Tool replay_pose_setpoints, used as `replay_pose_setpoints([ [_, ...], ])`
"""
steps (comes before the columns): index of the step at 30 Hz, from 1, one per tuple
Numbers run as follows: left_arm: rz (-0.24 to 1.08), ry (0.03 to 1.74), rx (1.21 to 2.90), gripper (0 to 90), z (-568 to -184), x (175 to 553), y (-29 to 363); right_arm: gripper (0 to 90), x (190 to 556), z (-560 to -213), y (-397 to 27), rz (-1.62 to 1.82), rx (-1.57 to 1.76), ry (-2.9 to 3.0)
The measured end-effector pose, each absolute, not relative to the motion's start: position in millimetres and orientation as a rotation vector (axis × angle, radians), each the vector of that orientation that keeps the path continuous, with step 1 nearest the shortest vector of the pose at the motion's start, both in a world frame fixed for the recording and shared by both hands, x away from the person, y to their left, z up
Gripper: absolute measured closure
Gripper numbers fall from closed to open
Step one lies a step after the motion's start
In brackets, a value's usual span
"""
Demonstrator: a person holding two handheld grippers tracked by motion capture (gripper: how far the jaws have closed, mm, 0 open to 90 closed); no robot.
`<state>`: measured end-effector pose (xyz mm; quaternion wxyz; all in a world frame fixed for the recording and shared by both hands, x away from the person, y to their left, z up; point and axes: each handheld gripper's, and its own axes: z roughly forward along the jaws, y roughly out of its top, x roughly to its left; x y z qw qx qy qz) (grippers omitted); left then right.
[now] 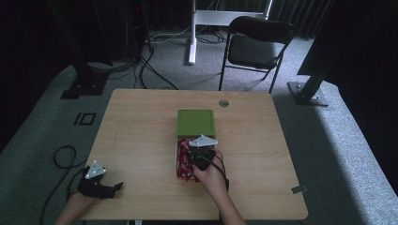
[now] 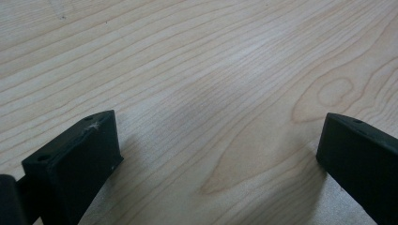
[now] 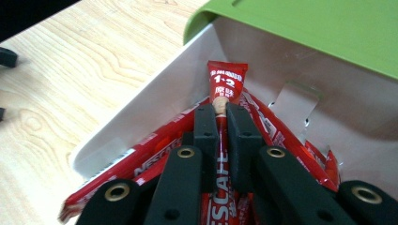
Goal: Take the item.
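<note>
My right gripper [image 3: 221,123] is pinching a single red Nescafé coffee stick [image 3: 224,93], its two black jaws pressed against the slim sachet from either side so that the printed top end pokes out just past the fingertips. That stick lies over a loose pile of the same red sachets [image 3: 141,159] inside a shallow white tray [image 3: 141,112], which sticks out from under a green lid [image 3: 319,28] like a half-opened drawer. In the high view the green box [image 1: 195,122] sits near the middle of the wooden table [image 1: 141,136], with the white tray and its red sachets on my side of it, and my right gripper [image 1: 197,152] reaches down into the tray, my hand [image 1: 211,176] behind it. My left gripper [image 1: 101,185] rests well apart from all this, at the near left edge of the table, with its grey plate on top. In the left gripper view its jaws stand spread wide, one at each side of the picture, with only bare wood grain [image 2: 211,93] between them and nothing held. Beyond the table a dark folding chair [image 1: 256,47] stands on the grey carpet.
</note>
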<state>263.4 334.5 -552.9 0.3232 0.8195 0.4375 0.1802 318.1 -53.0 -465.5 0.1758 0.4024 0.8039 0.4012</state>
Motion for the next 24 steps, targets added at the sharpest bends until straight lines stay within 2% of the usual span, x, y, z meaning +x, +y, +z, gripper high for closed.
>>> replay_pose_setpoints([
  [24, 0.473, 1.146, 2.152, 0.7, -553, 264, 335, 83.9, 295, -436, -62, 1.239, 1.072, 2.245],
])
